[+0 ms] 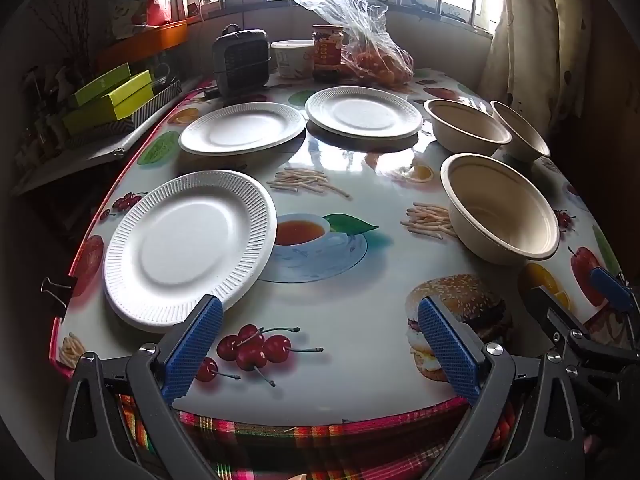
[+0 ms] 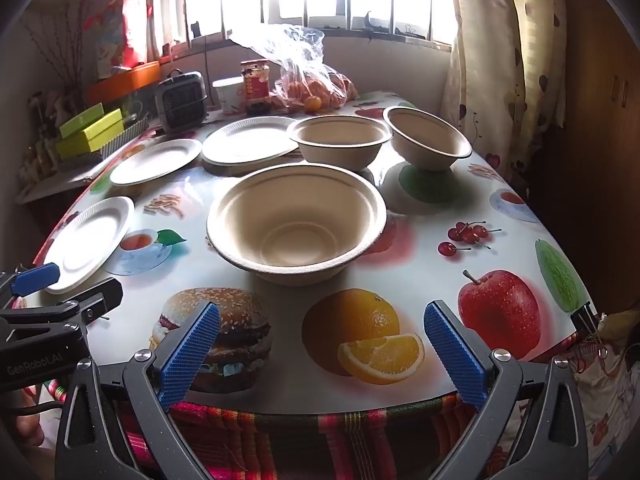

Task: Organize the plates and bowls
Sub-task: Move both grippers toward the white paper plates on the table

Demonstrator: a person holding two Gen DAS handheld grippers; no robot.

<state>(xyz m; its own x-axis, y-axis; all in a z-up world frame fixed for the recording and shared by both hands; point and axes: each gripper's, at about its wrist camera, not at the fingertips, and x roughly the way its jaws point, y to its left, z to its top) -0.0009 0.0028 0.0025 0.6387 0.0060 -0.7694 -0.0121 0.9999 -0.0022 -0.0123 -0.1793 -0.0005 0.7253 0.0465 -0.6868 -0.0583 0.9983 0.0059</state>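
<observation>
Three round white paper plates lie flat on the table (image 1: 340,384), which has a shiny cloth with fruit pictures. All face up: the near plate (image 1: 188,250) at the left edge, a second plate (image 1: 242,128) behind it, and a third plate (image 1: 362,112) toward the middle. Three round tan paper bowls stand upright, mouths up, on the right: the near bowl (image 2: 296,222), a middle bowl (image 2: 340,140) behind it and a far bowl (image 2: 430,142), none touching.

At the far end by the window stand a small dark heater (image 1: 242,60), a white tub (image 1: 294,58), a jar (image 1: 328,52) and a clear bag of oranges (image 1: 372,52).

The left gripper (image 1: 320,346) is spread wide, holding nothing, just beside the near plate. The right gripper (image 2: 322,350) is spread wide too, empty, in front of the near bowl.
</observation>
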